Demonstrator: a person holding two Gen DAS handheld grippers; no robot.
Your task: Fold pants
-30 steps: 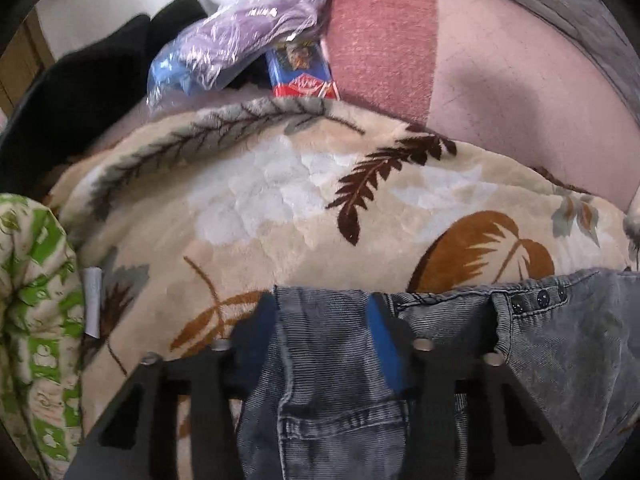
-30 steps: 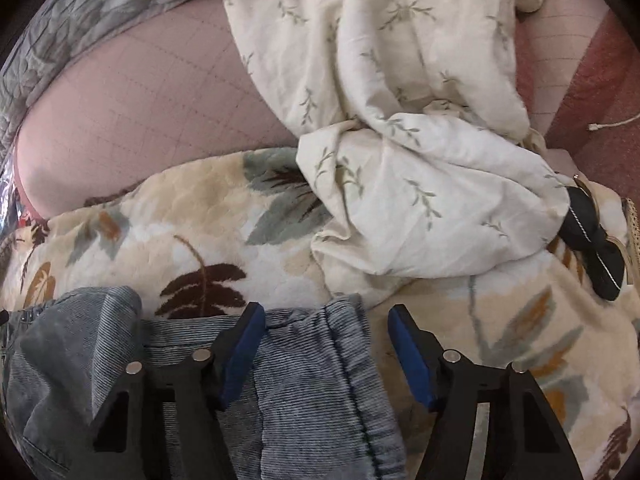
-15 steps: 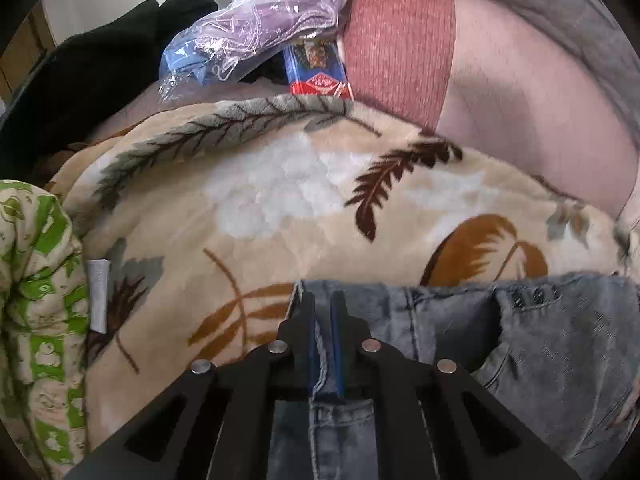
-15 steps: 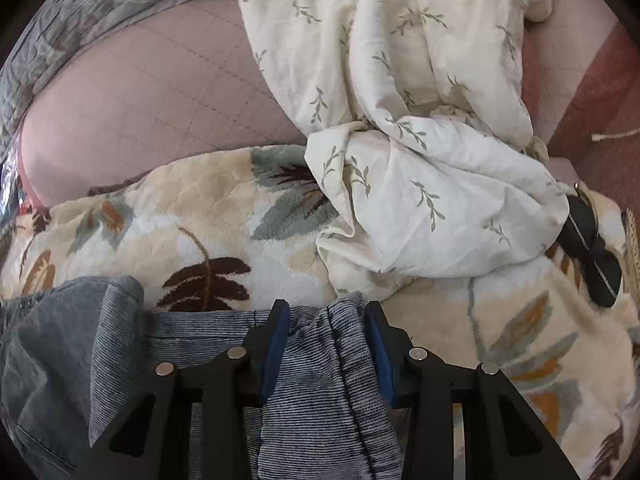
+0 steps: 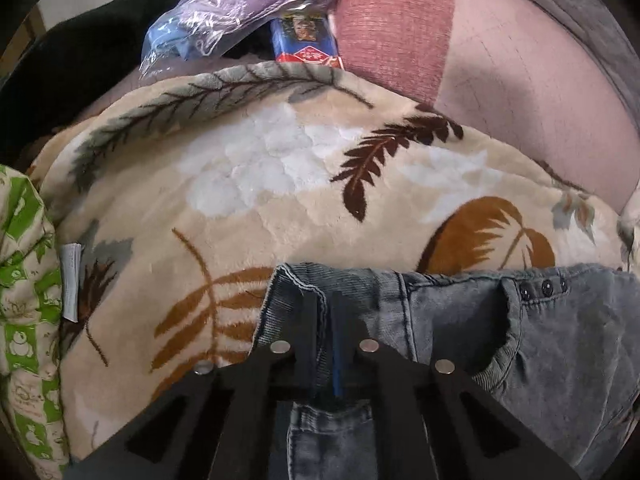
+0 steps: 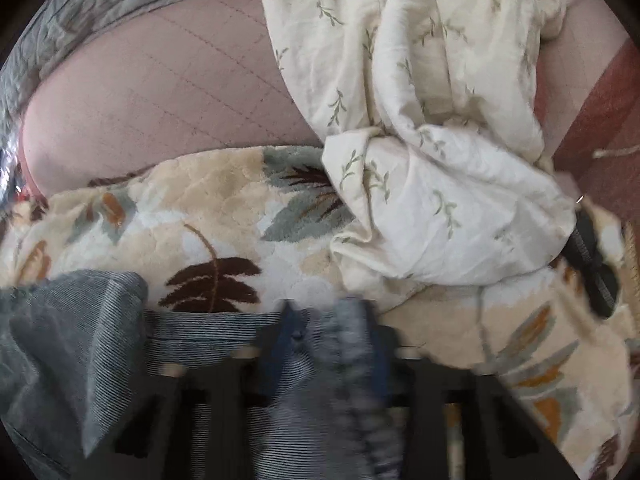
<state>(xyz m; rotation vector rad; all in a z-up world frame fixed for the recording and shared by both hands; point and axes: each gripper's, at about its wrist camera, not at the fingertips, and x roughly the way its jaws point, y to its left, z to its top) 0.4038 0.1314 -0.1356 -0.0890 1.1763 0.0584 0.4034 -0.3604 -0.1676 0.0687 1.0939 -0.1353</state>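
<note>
The pants [image 5: 560, 340], grey-blue denim, lie on a leaf-print blanket [image 5: 280, 184] spread over a bed, their top edge running across the lower part of both views.

In the left wrist view, the left tool [image 5: 326, 312] is pressed together on the upper left corner of the pants, a thin fold of hem caught between its 2 fingers [image 5: 308, 320]. A row of 3 snaps [image 5: 542, 288] shows on the waistband to the right. Beyond the blanket sit a clear plastic bag [image 5: 240, 12] and a blue box [image 5: 306, 46], with dark cloth [image 5: 80, 64] at the left and a pink quilted sheet [image 5: 520, 92] at the right. A green-print cloth [image 5: 24, 320] lies at the left edge.

In the right wrist view, the right tool [image 6: 332, 328] has just been closing and pinches a thicker bunch of the pants [image 6: 312, 380] between its blue pads [image 6: 280, 344]; this part of the view is blurred. A cream sheet with sprig print [image 6: 420, 140] is heaped on the blanket [image 6: 180, 220] just above the tool. A black strap [image 6: 592, 264] lies at the right edge.
</note>
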